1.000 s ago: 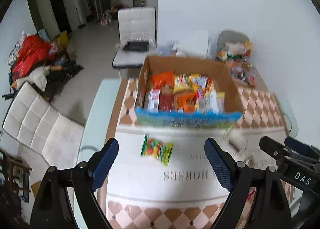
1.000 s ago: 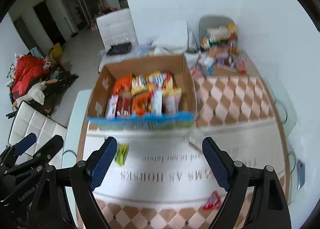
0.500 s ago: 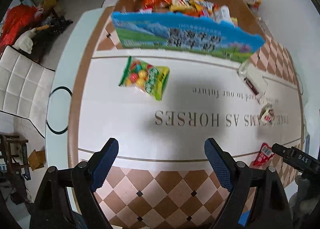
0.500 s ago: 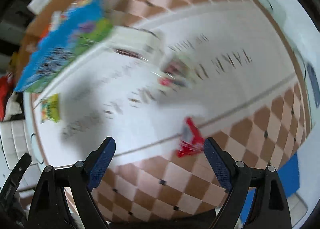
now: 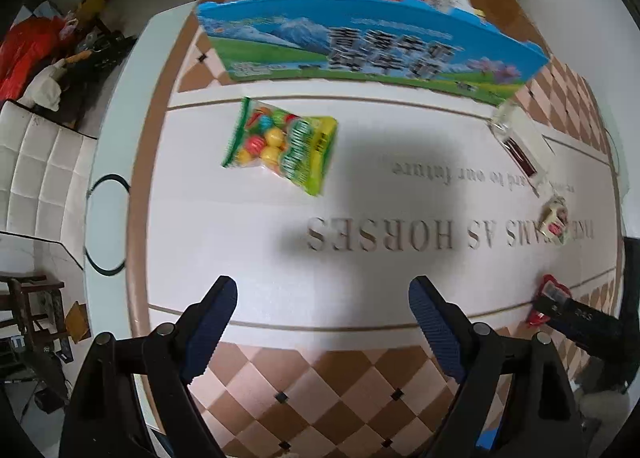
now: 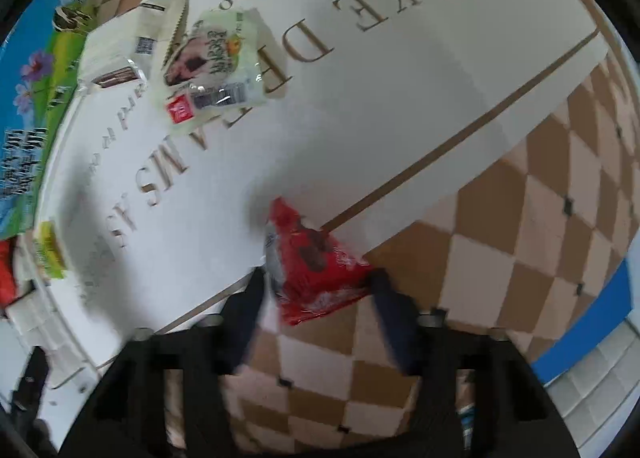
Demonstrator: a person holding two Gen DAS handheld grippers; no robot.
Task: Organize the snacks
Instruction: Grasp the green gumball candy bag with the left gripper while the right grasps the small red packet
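Red packet [image 6: 316,262] lies on the worktop [image 6: 420,70] between our right hand-held gripper's [image 6: 318,290] part-open, blurred jaws (nothing gripped yet); closing carelessly could squirt it aside. Left hand-held gripper [image 5: 322,304] hovers wide open, empty.

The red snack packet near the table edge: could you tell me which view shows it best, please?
The right wrist view: the red snack packet lies large between the right claw's blurred fingers. The left wrist view shows only a sliver behind that claw.

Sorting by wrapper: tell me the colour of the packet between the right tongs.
Red packet, clearest in the right wrist view.
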